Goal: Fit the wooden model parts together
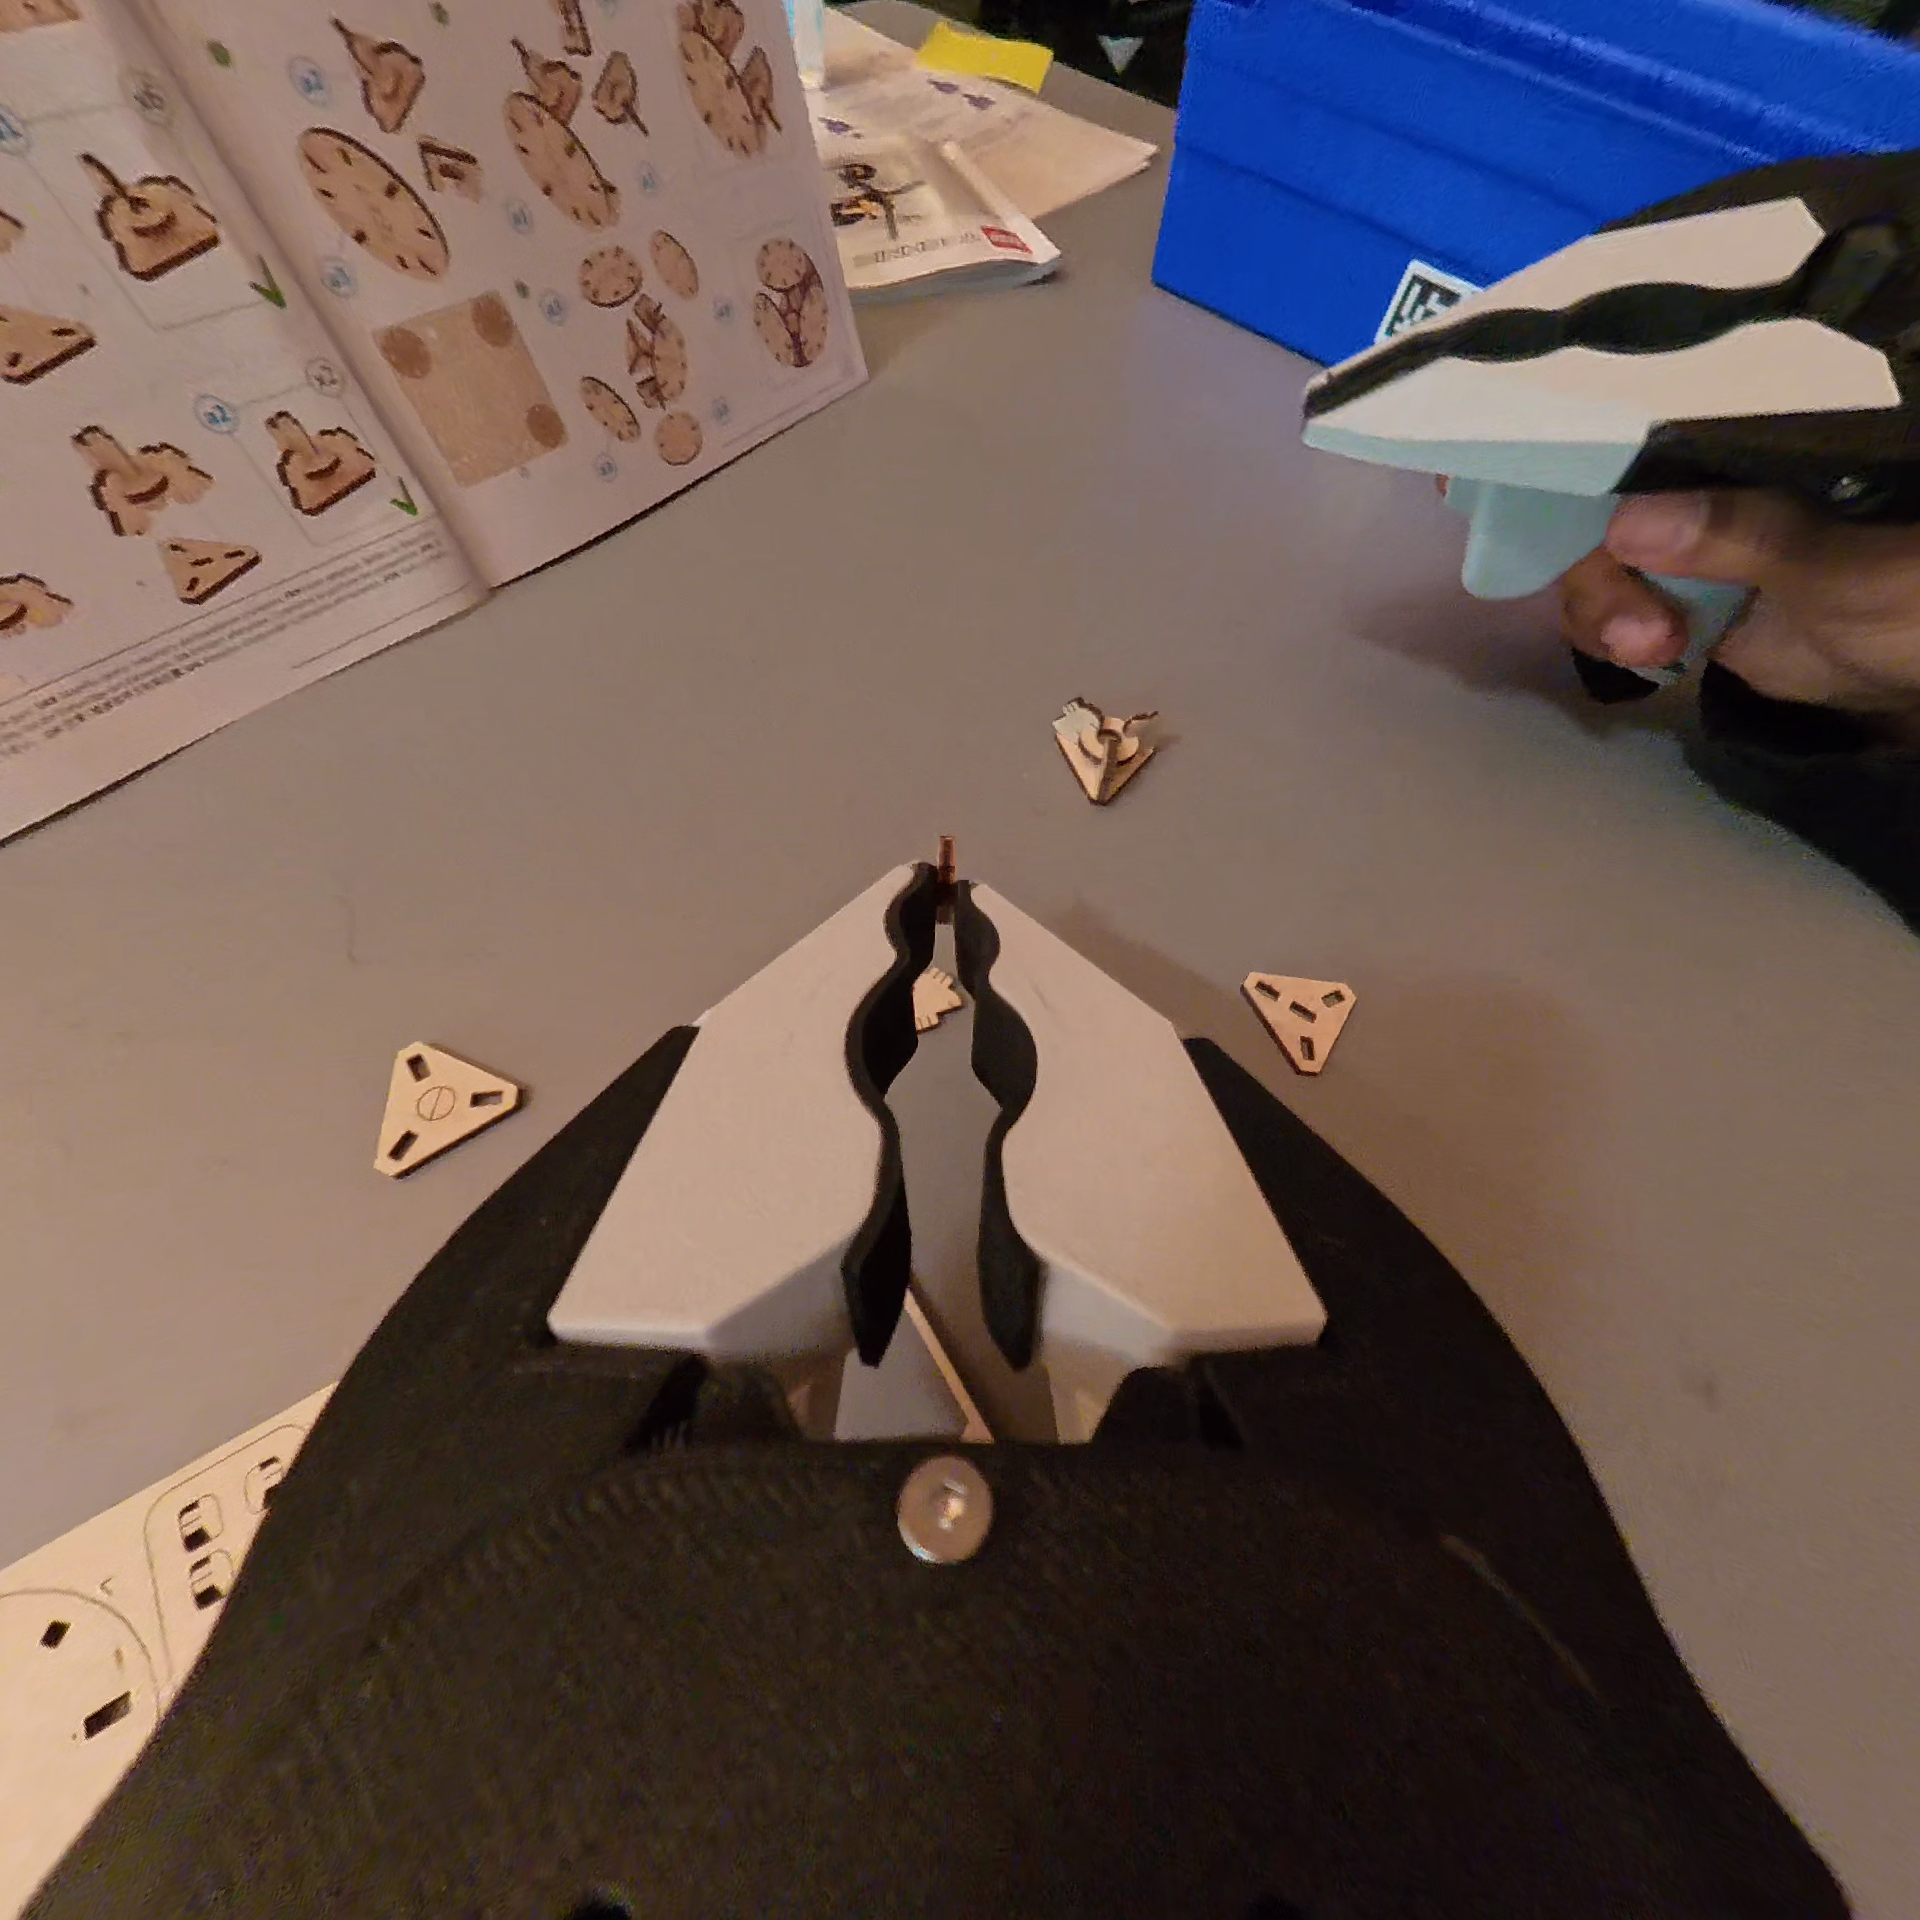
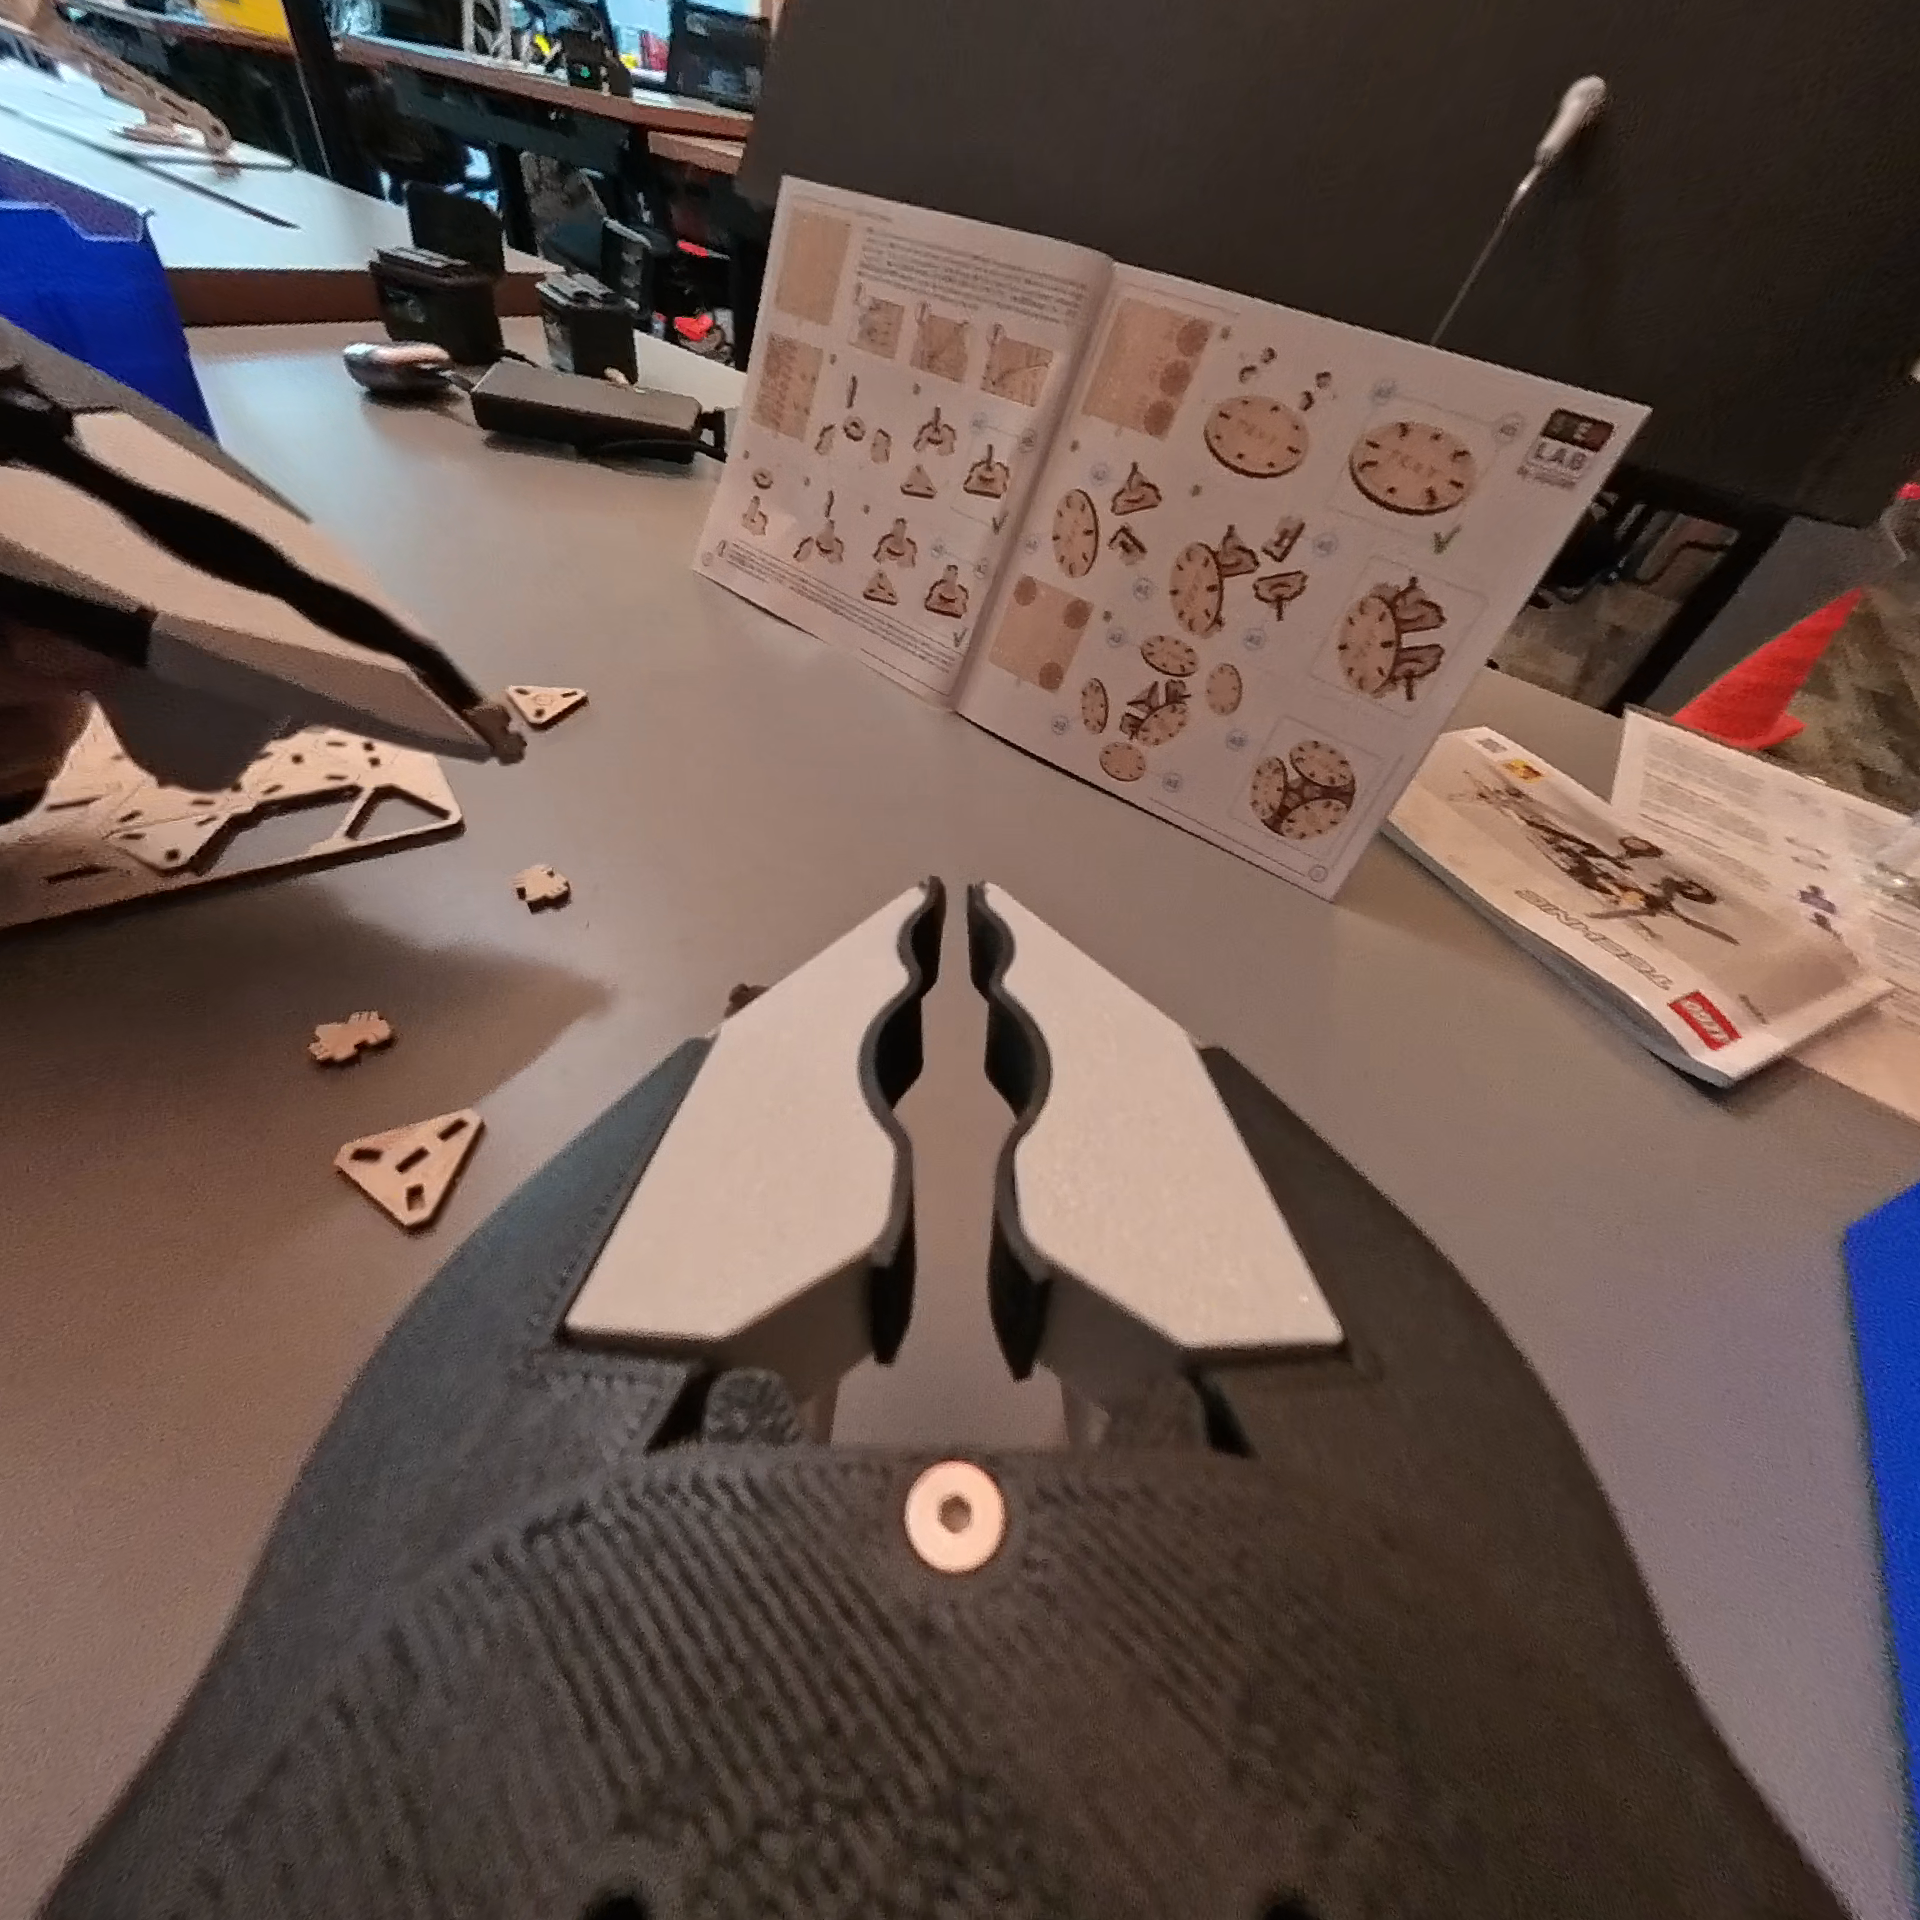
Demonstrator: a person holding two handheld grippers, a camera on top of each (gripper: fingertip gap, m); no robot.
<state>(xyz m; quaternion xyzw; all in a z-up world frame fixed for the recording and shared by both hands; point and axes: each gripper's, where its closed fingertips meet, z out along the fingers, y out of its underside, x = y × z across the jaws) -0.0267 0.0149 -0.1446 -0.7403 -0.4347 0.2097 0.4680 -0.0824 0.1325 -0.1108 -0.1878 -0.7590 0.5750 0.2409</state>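
Observation:
My left gripper [image 1: 943, 894] is shut on a small dark wooden peg-like piece [image 1: 944, 862] that sticks up from its tips above the grey table [image 1: 727, 675]. The right wrist view also shows the left gripper [image 2: 497, 727] pinching that piece [image 2: 505, 734]. A small toothed wooden piece [image 1: 935, 1000] lies on the table under its fingers. A triangular wooden part with pieces fitted on it [image 1: 1103, 746] lies ahead to the right. My right gripper [image 2: 956, 891] is closed to a thin slit with nothing between the tips. It hovers at the right in the left wrist view [image 1: 1311, 400].
Flat wooden triangles [image 1: 442, 1107] [image 1: 1301, 1016] lie either side of the left gripper. An open instruction booklet [image 1: 416, 260] stands at the back left, a blue bin [image 1: 1455, 156] at the back right. A punched wooden sheet [image 2: 239, 800] and loose pieces [image 2: 351, 1036] lie at the left. My right fingertips sit around 15 cm from my left ones.

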